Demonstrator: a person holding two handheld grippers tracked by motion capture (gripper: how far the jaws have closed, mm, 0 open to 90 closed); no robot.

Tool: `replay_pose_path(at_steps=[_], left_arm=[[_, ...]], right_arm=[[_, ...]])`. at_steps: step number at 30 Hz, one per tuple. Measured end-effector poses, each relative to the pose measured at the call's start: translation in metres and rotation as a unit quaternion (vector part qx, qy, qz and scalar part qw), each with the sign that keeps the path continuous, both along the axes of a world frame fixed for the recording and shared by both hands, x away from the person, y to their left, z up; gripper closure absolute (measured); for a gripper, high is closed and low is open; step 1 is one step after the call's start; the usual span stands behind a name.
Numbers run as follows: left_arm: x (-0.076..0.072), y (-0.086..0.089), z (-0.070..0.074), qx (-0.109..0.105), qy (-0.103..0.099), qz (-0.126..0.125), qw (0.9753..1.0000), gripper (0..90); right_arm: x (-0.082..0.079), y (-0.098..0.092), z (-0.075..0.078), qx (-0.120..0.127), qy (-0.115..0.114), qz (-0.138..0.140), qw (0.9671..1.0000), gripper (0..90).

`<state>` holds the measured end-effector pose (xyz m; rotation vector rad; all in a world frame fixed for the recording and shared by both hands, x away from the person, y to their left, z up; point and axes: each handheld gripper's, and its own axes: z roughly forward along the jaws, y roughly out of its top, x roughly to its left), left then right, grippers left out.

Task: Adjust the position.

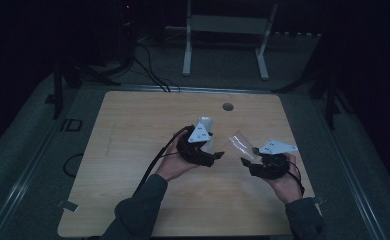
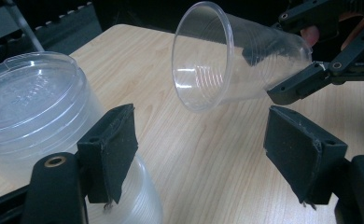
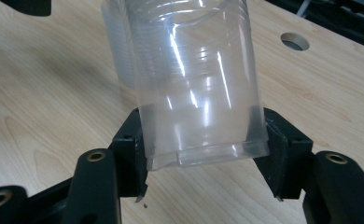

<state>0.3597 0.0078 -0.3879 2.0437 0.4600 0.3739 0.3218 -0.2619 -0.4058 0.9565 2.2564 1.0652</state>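
A clear plastic cup [image 3: 203,88] is clamped by its base in my right gripper [image 3: 203,144], which is shut on it. The cup [image 2: 217,60] lies tilted on its side above the wooden table [image 1: 133,130], its mouth turned toward my left gripper [image 2: 201,123]. That gripper is open with nothing between its pads [image 2: 112,149]. Just outside its left jaw stands a translucent lidded cup [image 2: 31,102], also visible behind the held cup [image 3: 117,56]. From above, the left gripper [image 1: 214,156] and right gripper [image 1: 248,159] face each other mid-table, the clear cup [image 1: 238,142] between them and the lidded cup [image 1: 205,122] behind.
A round hole [image 1: 228,106] sits near the table's far edge. Behind the table a white frame stand [image 1: 228,25] rests on the floor, with black cables [image 1: 150,70] running off to the far left. The room around is dark.
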Motion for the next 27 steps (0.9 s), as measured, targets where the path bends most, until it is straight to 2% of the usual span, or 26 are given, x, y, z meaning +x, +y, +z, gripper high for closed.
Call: replay_pose_path(at_steps=[3,10,18,27], left_arm=[[0.0006,-0.0008,-0.0003,0.001,0.009,0.002,1.0,25.4],[-0.0006,-0.0032,0.0006,-0.004,0.013,0.001,0.9999,26.3],[-0.0017,-0.0049,0.0013,-0.01,0.016,0.001,0.9998,26.3],[-0.0025,-0.0082,0.0013,-0.016,0.022,0.001,0.9996,26.3]], right_arm=[[-0.0008,0.0016,-0.0017,0.004,-0.007,-0.003,1.0,42.2],[-0.0028,0.0037,-0.0031,0.019,-0.025,-0.015,0.9994,42.2],[-0.0037,0.0037,-0.0042,0.032,-0.034,-0.022,0.9987,42.2],[-0.0045,0.0056,-0.0064,0.058,-0.045,-0.034,0.9967,42.1]])
